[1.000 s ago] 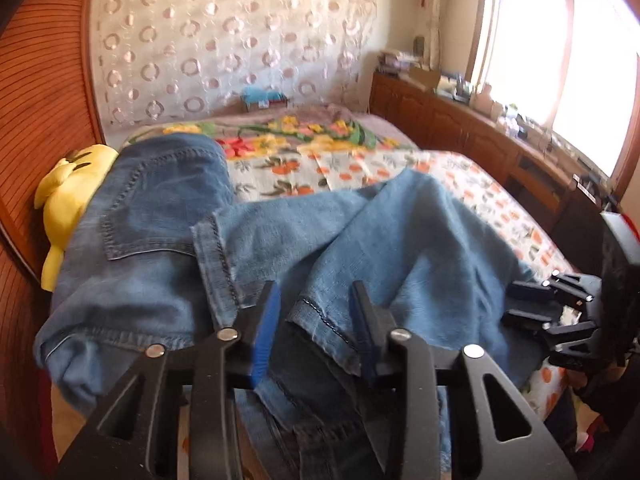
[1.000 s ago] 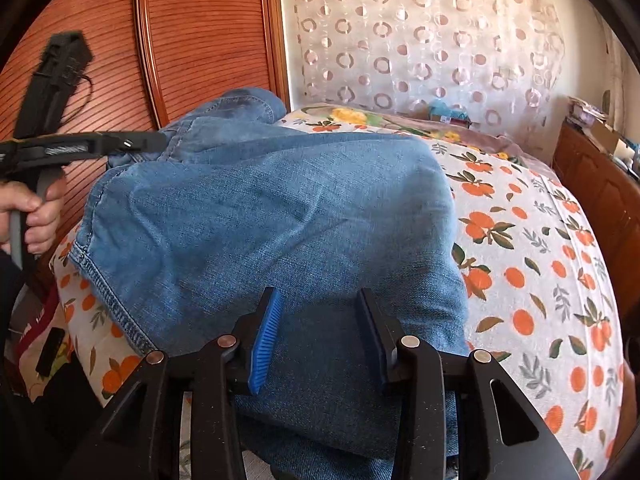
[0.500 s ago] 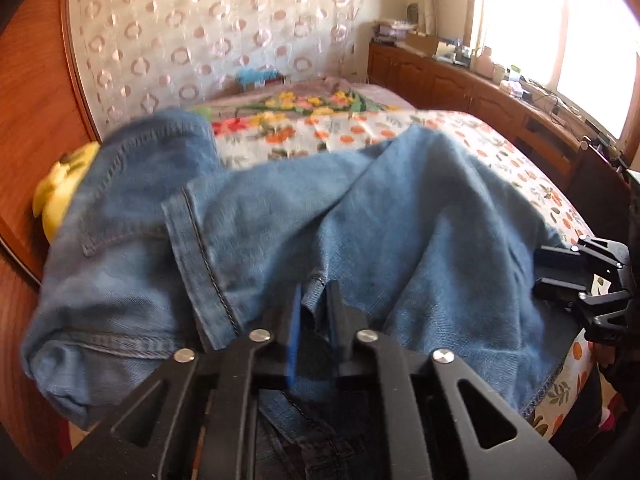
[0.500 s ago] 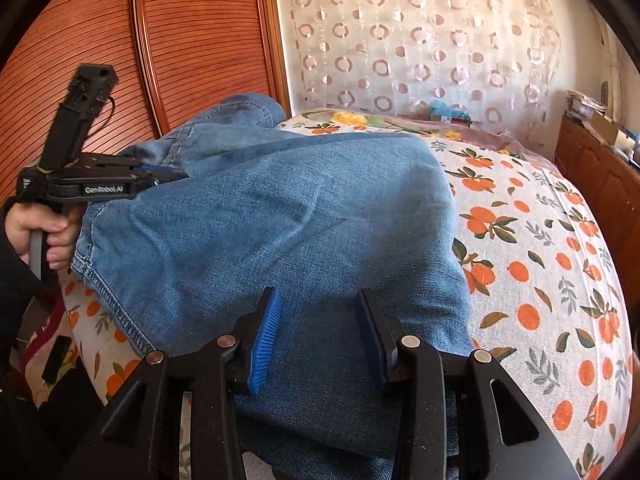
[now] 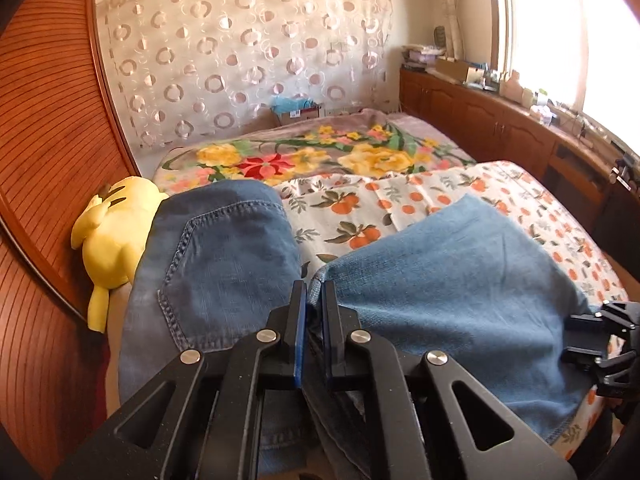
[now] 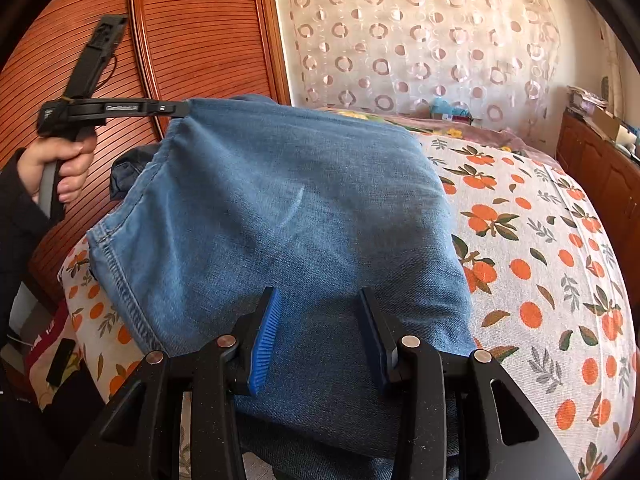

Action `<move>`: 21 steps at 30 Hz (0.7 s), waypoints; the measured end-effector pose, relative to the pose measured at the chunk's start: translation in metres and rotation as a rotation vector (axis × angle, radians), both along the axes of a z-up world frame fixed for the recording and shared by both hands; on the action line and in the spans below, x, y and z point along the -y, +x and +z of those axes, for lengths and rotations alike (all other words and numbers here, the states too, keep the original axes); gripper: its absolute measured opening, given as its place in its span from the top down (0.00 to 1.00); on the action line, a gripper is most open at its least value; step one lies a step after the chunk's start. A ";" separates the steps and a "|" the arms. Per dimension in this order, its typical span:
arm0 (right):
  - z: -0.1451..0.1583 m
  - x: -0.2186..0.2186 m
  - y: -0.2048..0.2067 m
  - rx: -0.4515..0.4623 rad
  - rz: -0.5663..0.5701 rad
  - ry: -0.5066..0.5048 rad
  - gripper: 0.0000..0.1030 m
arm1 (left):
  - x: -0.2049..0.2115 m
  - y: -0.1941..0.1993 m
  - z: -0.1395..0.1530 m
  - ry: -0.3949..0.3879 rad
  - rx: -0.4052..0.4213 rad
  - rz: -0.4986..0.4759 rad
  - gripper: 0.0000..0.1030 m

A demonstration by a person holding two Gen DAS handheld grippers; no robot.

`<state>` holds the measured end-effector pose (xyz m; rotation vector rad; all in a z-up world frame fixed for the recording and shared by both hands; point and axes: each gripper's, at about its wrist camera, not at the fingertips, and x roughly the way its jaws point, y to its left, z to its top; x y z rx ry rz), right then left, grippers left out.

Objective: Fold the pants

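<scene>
Orange-printed bedsheet spread wide and bare to the right, with a floral blanket beyond it toward the circle-patterned curtain. Hemmed in on the left by a ribbed wooden panel; wooden cabinets along the right edge of the bed. Blue jeans draped over the near left part of the sheet, stitched hem running down the left side close to the mattress edge. Left gripper pinched tight on a fold of denim, raised so the cloth tents up from it (hand seen clenched on the handle in the right wrist view). Right gripper with jaws apart, straddling the denim near its lower end; contact with the cloth hard to judge. Yellow plush toy wedged against the panel, just beside the back-pocket part of the jeans.
</scene>
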<state>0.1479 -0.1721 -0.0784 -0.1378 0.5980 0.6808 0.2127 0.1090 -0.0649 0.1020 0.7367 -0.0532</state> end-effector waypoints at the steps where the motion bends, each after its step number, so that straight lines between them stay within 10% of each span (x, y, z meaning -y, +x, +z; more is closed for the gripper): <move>1: 0.000 0.000 0.000 0.000 0.000 0.001 0.60 | 0.000 0.002 -0.004 0.008 -0.009 0.003 0.92; 7: 0.000 0.000 0.000 0.001 0.000 0.000 0.60 | 0.001 -0.010 -0.018 -0.009 -0.033 0.036 0.83; 12: 0.000 -0.002 -0.001 0.001 -0.002 0.000 0.60 | 0.008 -0.042 -0.021 -0.059 -0.021 0.038 0.57; 21: 0.000 -0.004 -0.002 0.002 -0.002 -0.003 0.60 | 0.040 -0.107 -0.040 -0.135 -0.034 -0.031 0.57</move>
